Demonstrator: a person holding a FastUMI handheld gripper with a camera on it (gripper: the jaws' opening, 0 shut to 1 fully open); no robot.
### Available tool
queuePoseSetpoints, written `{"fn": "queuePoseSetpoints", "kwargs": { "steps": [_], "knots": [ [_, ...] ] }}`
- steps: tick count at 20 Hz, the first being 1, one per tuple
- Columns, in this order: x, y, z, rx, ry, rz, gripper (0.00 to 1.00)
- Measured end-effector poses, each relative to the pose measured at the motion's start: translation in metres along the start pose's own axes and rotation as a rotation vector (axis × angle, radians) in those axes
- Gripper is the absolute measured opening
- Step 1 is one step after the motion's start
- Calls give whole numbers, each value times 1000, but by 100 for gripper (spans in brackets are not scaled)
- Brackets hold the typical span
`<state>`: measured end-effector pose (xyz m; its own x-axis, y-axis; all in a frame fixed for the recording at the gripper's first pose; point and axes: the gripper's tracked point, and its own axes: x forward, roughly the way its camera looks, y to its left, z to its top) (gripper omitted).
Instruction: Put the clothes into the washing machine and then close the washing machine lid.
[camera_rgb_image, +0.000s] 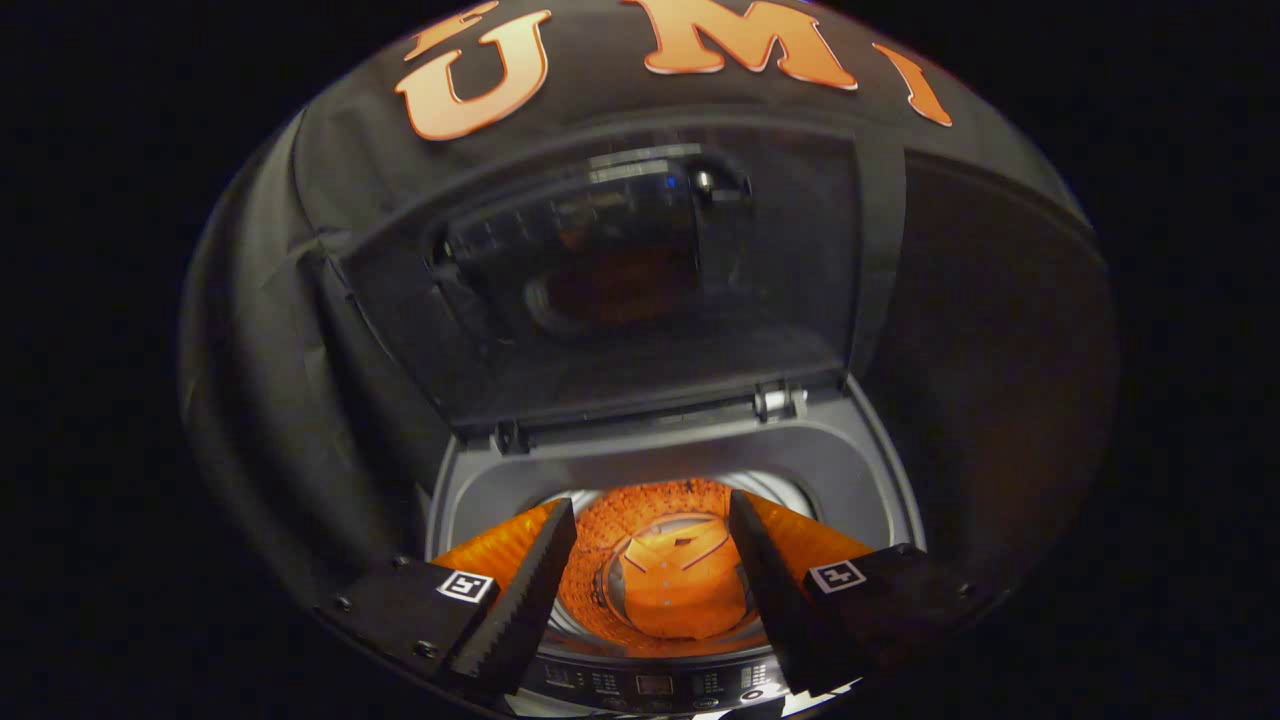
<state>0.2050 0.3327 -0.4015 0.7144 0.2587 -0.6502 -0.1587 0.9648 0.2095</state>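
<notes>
Two fingers: the gripper (650, 540) hangs released above a top-loading washing machine (880, 470), its serrated black fingers (530, 590) spread wide with nothing between them.
Finger mounts: each carries a small square black-and-white marker tag (466, 586) near its base.
Clothes: an orange garment (680, 585) lies at the bottom of the drum, seen through the gap between the fingers and well below them, apart from both.
Drum: its perforated wall (640, 510) glows orange around the garment, just beyond the fingertips.
Lid: the washing machine lid (640, 290) stands raised, well beyond the fingers, its dark glass panel tilted back against the booth wall and hinged (780, 400) along the tub's far rim.
Tub surround: a grey plastic collar (500, 490) rings the drum opening, running behind and to either side of the fingers.
Control panel: a strip of buttons and a small display (655, 684) sits beneath the fingers, at the machine's near edge.
</notes>
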Motion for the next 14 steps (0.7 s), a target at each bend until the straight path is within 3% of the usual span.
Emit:
{"fn": "queuePoseSetpoints", "kwargs": {
  "steps": [7, 12, 14],
  "knots": [
    [-29, 21, 56, 126, -107, 62, 99],
    [-51, 24, 57, 130, -144, 53, 99],
    [-69, 24, 64, 73, -173, 34, 99]
  ]
}}
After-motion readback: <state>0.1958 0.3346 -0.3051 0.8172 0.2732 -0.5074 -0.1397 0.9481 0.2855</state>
